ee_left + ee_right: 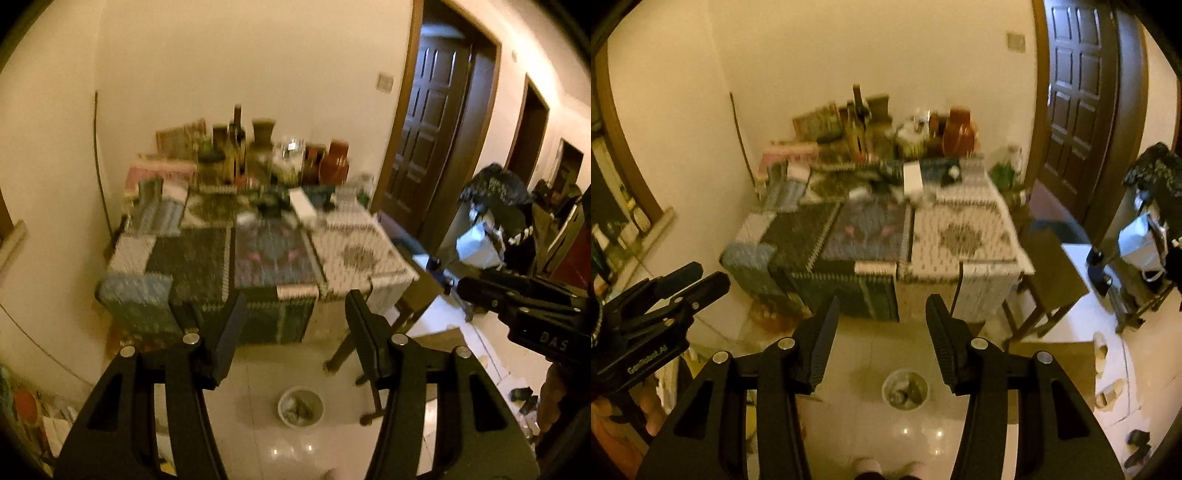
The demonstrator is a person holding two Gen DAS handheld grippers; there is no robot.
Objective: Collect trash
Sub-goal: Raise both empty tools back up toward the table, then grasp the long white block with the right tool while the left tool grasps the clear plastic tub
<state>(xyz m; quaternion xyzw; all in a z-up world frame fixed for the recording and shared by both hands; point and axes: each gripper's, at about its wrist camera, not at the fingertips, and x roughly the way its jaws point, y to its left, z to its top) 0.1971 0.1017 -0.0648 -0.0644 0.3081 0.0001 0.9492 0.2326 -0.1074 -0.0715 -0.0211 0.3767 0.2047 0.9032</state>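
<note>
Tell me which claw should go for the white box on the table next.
Right, narrowly. The white box sits almost straight ahead of the right claw; from the left claw it lies slightly off to the right. Both claws are open and empty.

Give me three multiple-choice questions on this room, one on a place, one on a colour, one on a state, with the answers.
1. Where is the small round trash bin?
A. on the table
B. on the floor before the table
C. in the doorway

2. What colour is the panelled wooden door?
A. white
B. dark brown
C. green

3. How do both claws, the left claw and the right claw, stand?
A. open and empty
B. shut on a bottle
C. shut on paper

Answers: 1 B, the bin stands on the pale tiled floor in front of the cloth-covered table; 2 B, its panels are dark brown; 3 A, nothing lies between the fingers.
</note>
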